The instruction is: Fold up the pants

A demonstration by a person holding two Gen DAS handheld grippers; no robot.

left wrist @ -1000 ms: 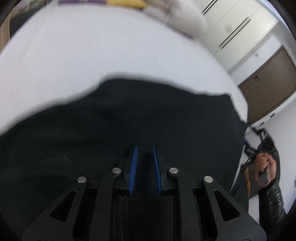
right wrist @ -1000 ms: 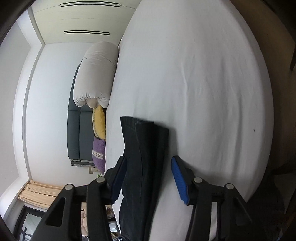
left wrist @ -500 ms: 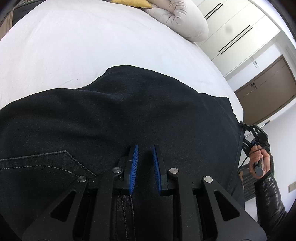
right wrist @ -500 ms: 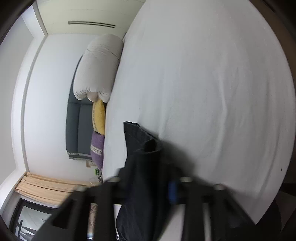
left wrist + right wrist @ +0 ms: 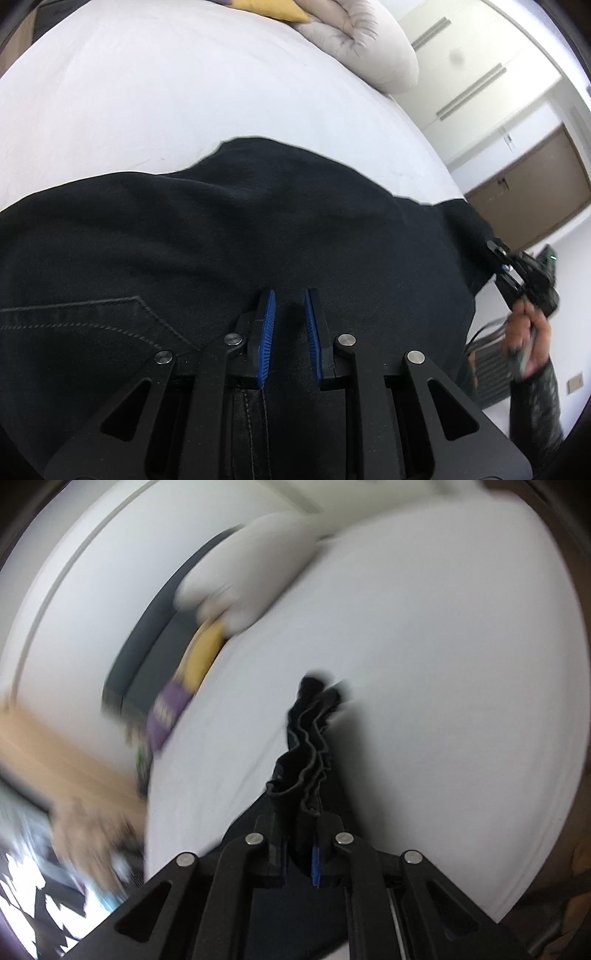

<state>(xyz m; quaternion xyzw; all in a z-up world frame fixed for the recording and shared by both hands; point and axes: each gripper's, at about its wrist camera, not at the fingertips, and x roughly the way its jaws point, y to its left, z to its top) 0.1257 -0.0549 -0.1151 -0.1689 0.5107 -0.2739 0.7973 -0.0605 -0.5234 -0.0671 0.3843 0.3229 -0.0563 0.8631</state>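
Observation:
Black pants [image 5: 258, 229] lie spread across the white bed [image 5: 147, 92], a back pocket seam showing at the lower left. My left gripper [image 5: 288, 295] rests low on them, its blue pads nearly together with dark cloth and a seam pinched between them. In the right wrist view, blurred by motion, the leg ends [image 5: 310, 738] bunch up in ripples out of my right gripper [image 5: 301, 819], whose jaws are closing on that cloth and hold it off the sheet. The left wrist view shows the right gripper [image 5: 517, 266] and a hand [image 5: 528, 339] at the pants' far right end.
A rolled pale duvet [image 5: 362, 44] and a yellow pillow [image 5: 269, 9] sit at the head of the bed, with a purple cushion [image 5: 168, 709] beside them. White wardrobe doors [image 5: 480, 74] and a brown door [image 5: 528, 199] stand beyond the bed.
My right gripper shut on the leg ends, rolled and rose with them, so they now hang bunched. The left gripper stayed put on the pants.

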